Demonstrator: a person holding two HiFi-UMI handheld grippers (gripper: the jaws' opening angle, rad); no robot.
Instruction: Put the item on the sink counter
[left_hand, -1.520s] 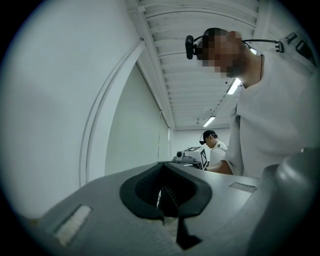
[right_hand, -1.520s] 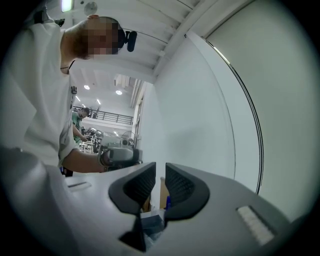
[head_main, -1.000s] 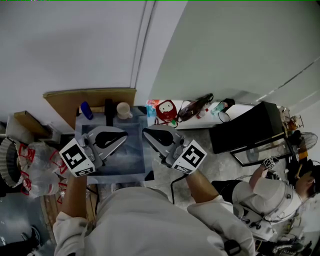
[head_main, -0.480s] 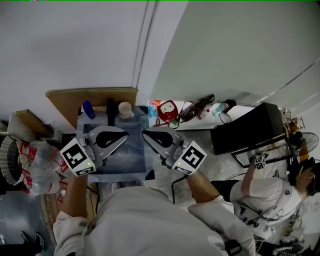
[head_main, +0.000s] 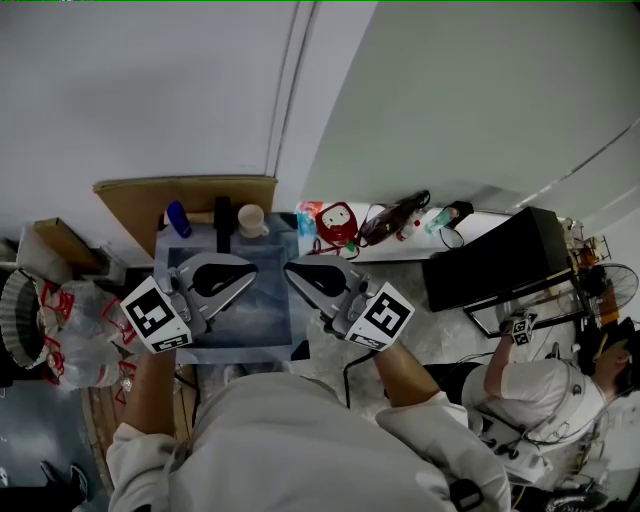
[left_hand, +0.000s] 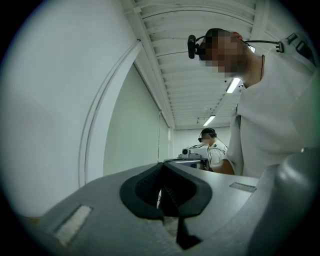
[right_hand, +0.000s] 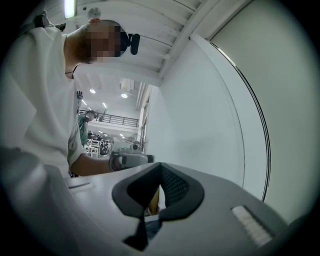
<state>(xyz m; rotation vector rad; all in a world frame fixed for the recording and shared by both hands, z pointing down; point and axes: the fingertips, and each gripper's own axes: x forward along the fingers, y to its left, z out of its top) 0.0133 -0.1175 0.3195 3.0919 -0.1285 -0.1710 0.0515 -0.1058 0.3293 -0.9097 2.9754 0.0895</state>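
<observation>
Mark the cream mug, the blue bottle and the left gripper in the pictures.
cream mug (head_main: 249, 220): head view, on its open top.
blue bottle (head_main: 178, 218): head view, on the middle of its body.
left gripper (head_main: 246, 271): head view, at the tip where its shut fingers meet.

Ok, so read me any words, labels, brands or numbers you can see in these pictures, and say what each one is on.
No text can be read anywhere in these views.
Left marker cube and right marker cube: black-and-white square patterns only, no letters or numbers.
Red item and bottle by the wall: any print is too small and blurred to read.
</observation>
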